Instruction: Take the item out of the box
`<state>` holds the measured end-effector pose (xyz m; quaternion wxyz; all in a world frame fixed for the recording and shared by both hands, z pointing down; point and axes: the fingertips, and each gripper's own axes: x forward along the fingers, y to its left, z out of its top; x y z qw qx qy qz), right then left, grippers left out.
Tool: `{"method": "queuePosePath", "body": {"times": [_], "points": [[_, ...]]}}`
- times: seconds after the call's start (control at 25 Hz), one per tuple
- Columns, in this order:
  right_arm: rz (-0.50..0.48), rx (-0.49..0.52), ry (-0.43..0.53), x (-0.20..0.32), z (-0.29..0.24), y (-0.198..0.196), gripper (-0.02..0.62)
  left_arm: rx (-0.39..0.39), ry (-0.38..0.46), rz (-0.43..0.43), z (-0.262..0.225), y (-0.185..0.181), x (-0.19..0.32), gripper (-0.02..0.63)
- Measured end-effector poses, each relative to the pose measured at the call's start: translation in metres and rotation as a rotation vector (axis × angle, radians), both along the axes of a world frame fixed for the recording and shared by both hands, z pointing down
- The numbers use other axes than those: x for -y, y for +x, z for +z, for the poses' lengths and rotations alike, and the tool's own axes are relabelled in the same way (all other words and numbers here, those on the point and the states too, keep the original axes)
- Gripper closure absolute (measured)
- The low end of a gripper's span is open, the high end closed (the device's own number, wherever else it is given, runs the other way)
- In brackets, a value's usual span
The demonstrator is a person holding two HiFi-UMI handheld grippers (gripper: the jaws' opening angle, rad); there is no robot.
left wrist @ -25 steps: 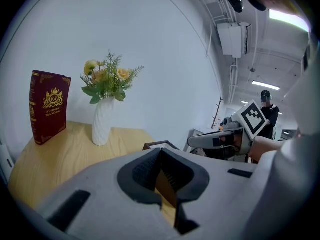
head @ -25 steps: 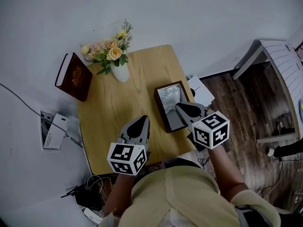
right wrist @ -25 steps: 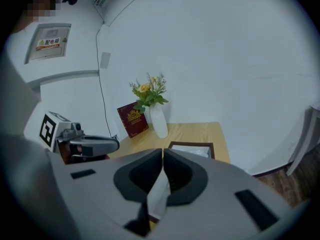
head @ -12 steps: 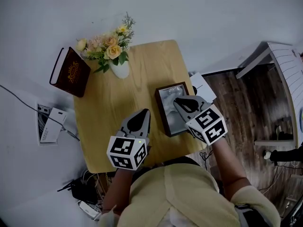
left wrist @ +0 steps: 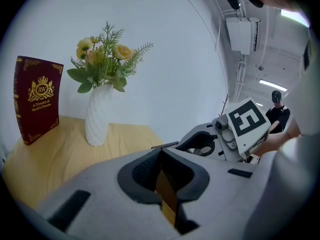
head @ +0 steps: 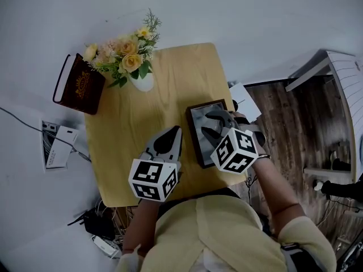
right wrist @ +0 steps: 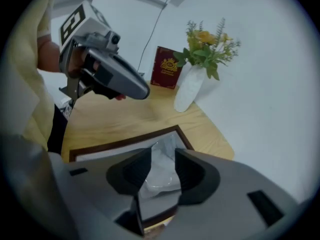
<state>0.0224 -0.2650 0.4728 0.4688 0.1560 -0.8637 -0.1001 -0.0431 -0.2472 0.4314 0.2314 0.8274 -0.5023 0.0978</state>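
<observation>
Just "RW" on red book [left wrist: 39,100], apart from box [head: 193,135]

Dim, even light, soft shadows; wide-angle views warp and darken toward edges.

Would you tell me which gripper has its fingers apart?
The right gripper: its fingers have just been opening above the bag in the box, gripping nothing; the left gripper is shut.

The left gripper [head: 174,130] points forward and a little down, its jaws closed together with nothing in them. The right gripper [head: 209,124] tilts steeply down. Its jaws have just been opening and stand apart, and the wrapped item [right wrist: 159,171] shows in the gap, not pressed.
</observation>
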Motion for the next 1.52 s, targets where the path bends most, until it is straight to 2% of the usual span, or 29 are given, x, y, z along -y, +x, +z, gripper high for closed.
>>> {"method": "queuePosePath", "body": {"times": [0.12,0.28,0.6,1.0,1.28,1.52], "points": [[-0.090,-0.075,0.008,-0.002,0.012,-0.003,0.424,0.002,-0.008,-0.009,0.003,-0.002,0.003,0.584],[-0.156,-0.143,0.004,0.003,0.021,-0.004,0.410,0.005,-0.022,-0.025,0.007,-0.008,0.006,0.584],[-0.218,-0.262,0.013,0.010,0.039,-0.004,0.388,0.006,-0.042,-0.040,0.015,-0.014,0.009,0.584],[-0.261,-0.348,0.007,0.010,0.054,-0.004,0.377,-0.010,-0.058,-0.060,0.021,-0.018,0.011,0.586],[-0.341,-0.443,-0.003,0.005,0.070,0.000,0.379,-0.015,-0.070,-0.069,0.027,-0.021,0.012,0.584],[-0.342,-0.405,-0.024,0.002,0.061,0.001,0.379,-0.016,-0.074,-0.070,0.028,-0.022,0.011,0.584]]}}
